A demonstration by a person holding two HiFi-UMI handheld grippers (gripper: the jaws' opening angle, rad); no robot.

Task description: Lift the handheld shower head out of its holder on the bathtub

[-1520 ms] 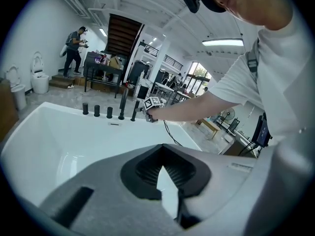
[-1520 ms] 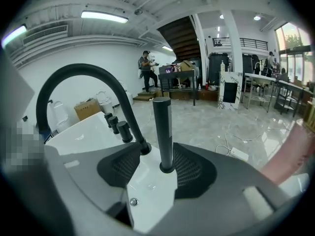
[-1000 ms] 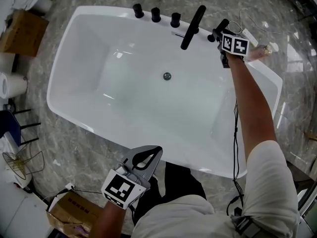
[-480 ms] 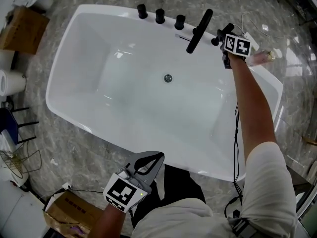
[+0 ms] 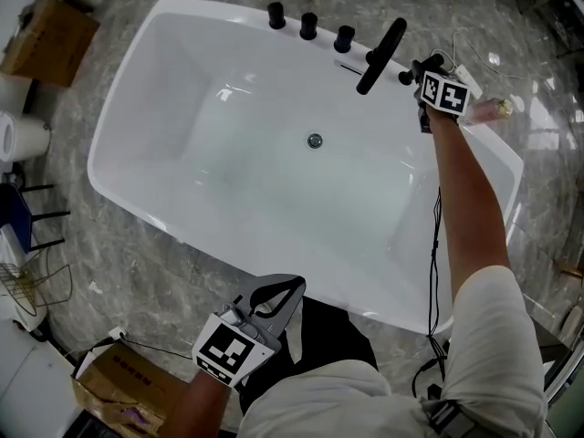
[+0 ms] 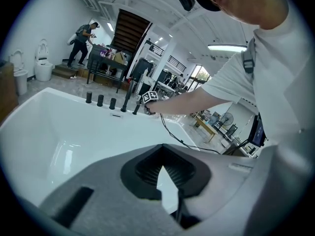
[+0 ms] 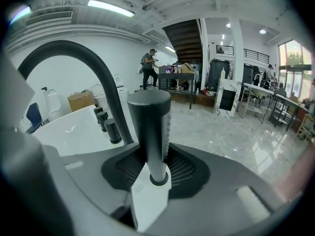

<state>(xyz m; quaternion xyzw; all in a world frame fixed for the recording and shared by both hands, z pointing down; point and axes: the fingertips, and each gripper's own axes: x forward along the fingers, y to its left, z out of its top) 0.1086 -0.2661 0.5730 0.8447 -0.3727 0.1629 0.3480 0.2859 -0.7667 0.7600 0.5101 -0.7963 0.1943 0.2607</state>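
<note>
**Right jaws close in on the shower handle**

Since the earlier head view, the right jaws have been closing, and the bathtub (image 5: pixel 128 121) sits a little higher in the picture as the head shifts. Both hands look to be in much the same places.

At the near left, the left gripper (image 5: pixel 292 283) hangs outside the near rim with its jaws together and nothing between them. It looks parked out of the way, since the job probably needs only one hand.

Along the far rim stand three black knobs (image 5: pixel 308 24), then the black spout (image 5: pixel 381 56) arching over the basin.

At the far right corner, the right gripper (image 5: pixel 422 69) reaches in over the rim, tilted downward. Its jaws are drawn in to a middling width, and the pads appear to lie against both sides of the handheld shower head (image 7: pixel 150 132). Gripping it low on the shaft would suit a straight pull upward.

The shower head is a matt black cylinder with a flat top and a ridged strip down its right side. It stands upright, just right of the spout. Its paler lower end sits in a dark ring (image 7: pixel 157 179), most likely the holder, so it has not yet been lifted.
</note>
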